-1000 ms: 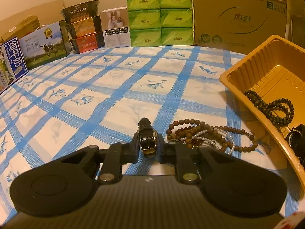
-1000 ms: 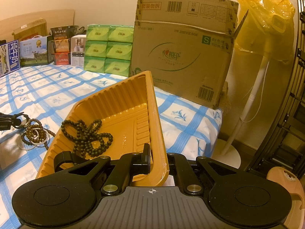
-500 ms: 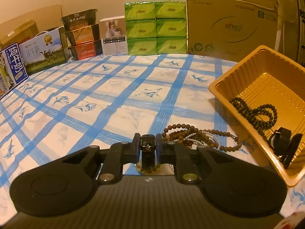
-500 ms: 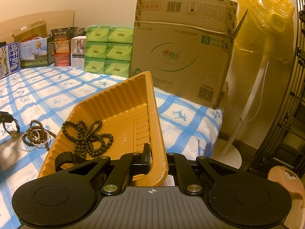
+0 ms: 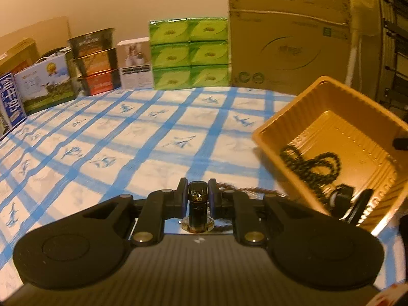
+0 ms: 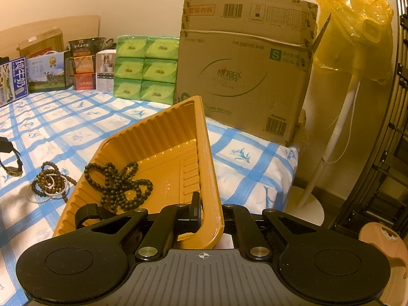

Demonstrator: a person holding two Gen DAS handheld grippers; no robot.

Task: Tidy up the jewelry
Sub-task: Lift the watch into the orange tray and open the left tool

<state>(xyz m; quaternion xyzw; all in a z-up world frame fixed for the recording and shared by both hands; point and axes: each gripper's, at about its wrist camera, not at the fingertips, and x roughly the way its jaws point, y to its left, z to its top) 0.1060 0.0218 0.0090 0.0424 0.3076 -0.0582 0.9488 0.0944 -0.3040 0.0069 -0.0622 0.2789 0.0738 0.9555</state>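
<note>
Left fingers nearly closed, pinched on the dark strap of a wristwatch, with the watch's round gold-rimmed case hanging just below the pads. Watch lifted clear of the blue-checked cloth; seen at the far left of the right wrist view, dangling above the cloth. Just beyond the left fingers, a pile of brown bead bracelets and a white pearl strand lying on the cloth, beside the near-left wall of the orange tray.

Right fingers fully closed on the near corner rim of the orange tray, one pad inside the wall and one outside, tray tilted with its far end raised. Inside the tray, a dark green bead necklace heaped on the ribbed floor, and a black band resting in the near-left corner close to the clamped rim.

Farther back, stacked green tissue packs, a large cardboard box, milk cartons and small boxes lined up along the wall. To the right of the bed, a standing fan under a yellow plastic cover.
</note>
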